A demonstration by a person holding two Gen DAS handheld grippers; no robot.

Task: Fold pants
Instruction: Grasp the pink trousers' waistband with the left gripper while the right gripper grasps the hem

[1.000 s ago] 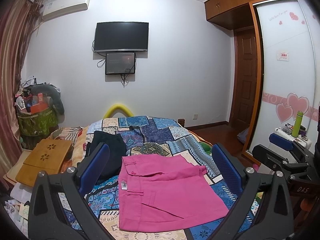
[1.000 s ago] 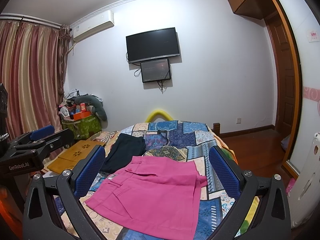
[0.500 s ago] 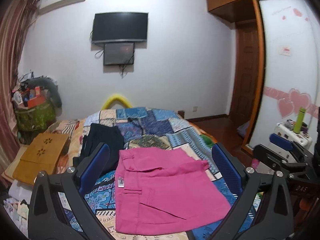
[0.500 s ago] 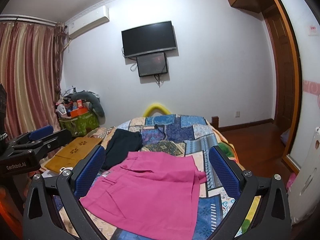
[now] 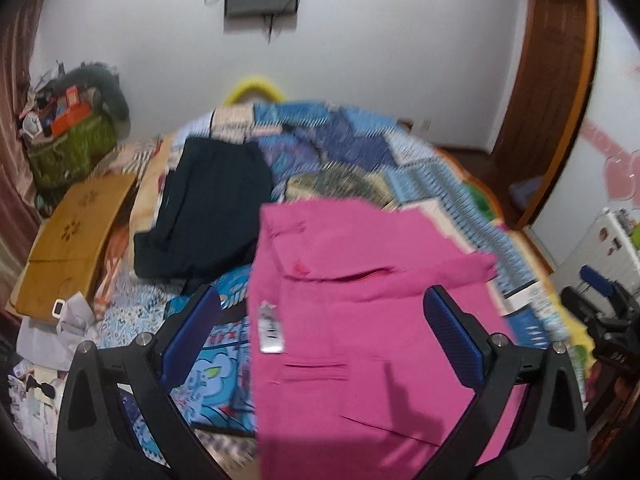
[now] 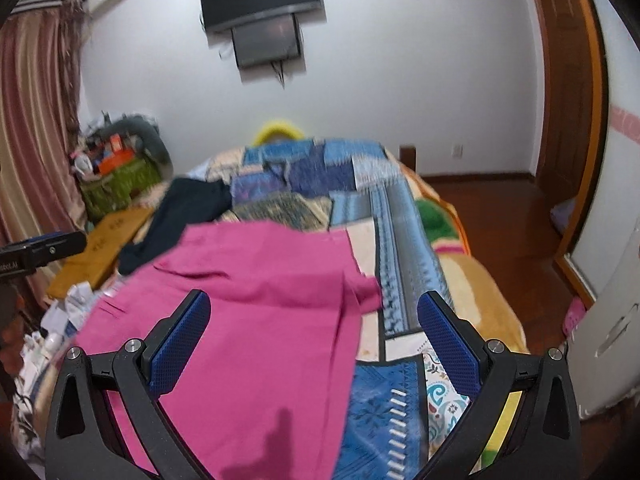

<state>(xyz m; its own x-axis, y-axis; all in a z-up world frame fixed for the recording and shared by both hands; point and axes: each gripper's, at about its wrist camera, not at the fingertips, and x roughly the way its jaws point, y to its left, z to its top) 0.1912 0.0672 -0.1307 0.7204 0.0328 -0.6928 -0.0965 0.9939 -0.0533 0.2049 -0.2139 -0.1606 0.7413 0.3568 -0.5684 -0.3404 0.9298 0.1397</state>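
The pink pants lie partly folded on the patchwork bed, beside a dark garment. The left gripper and right gripper both hover above the fabric with fingers spread wide and holding nothing, probably lining up on the near edge for the next fold.

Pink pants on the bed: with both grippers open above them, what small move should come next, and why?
Probably lower both grippers onto the near edge and pinch it. The pink pants lie flat on the quilt, already partly folded, and the left gripper and right gripper are open and hold nothing.
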